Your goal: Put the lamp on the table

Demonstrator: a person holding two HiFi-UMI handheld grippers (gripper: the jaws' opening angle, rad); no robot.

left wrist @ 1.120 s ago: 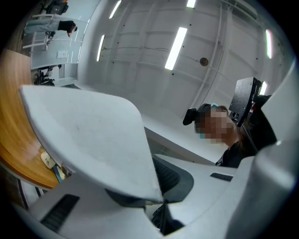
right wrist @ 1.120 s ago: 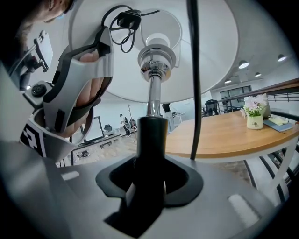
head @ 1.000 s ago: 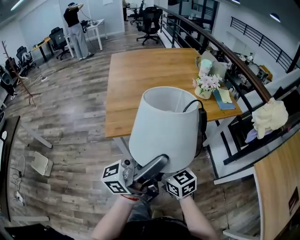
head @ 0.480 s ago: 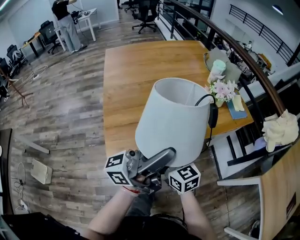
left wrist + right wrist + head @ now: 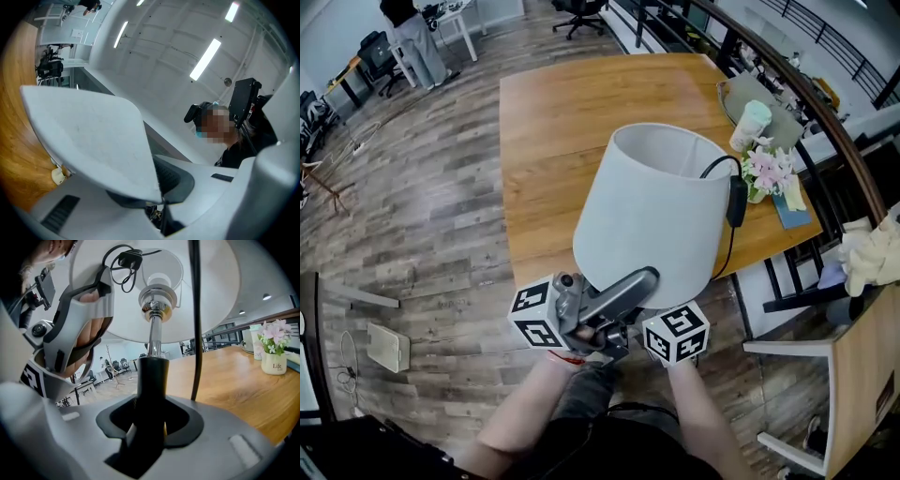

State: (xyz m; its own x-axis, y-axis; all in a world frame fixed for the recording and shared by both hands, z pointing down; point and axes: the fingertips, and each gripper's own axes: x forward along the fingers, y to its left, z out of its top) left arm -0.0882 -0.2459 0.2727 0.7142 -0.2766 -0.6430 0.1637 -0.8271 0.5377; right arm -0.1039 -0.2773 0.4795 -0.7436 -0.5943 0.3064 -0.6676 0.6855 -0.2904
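The lamp's white shade point(image 5: 652, 220) hangs tilted over the near edge of the wooden table point(image 5: 553, 122), with its black cable and switch point(image 5: 737, 202) hanging at the right. My left gripper point(image 5: 614, 295) is shut on the shade's lower rim, and in the left gripper view the shade point(image 5: 89, 140) runs in between the jaws of the left gripper point(image 5: 161, 197). My right gripper point(image 5: 150, 423) is shut on the lamp's black stem point(image 5: 151, 380) under the shade point(image 5: 154, 291). In the head view only its marker cube point(image 5: 675, 333) shows. The lamp's base is hidden.
A flower pot point(image 5: 769, 173), a pale cup point(image 5: 752, 122) and a book lie at the table's right edge. A railing point(image 5: 806, 103) and a metal rack point(image 5: 787, 281) stand to the right. A flat board point(image 5: 389, 347) lies on the floor at left. A person point(image 5: 408, 37) stands far back.
Both grippers have carried the lamp forward: the shade, earlier in front of the table's near edge, now overlaps the tabletop. Both grips look the same.
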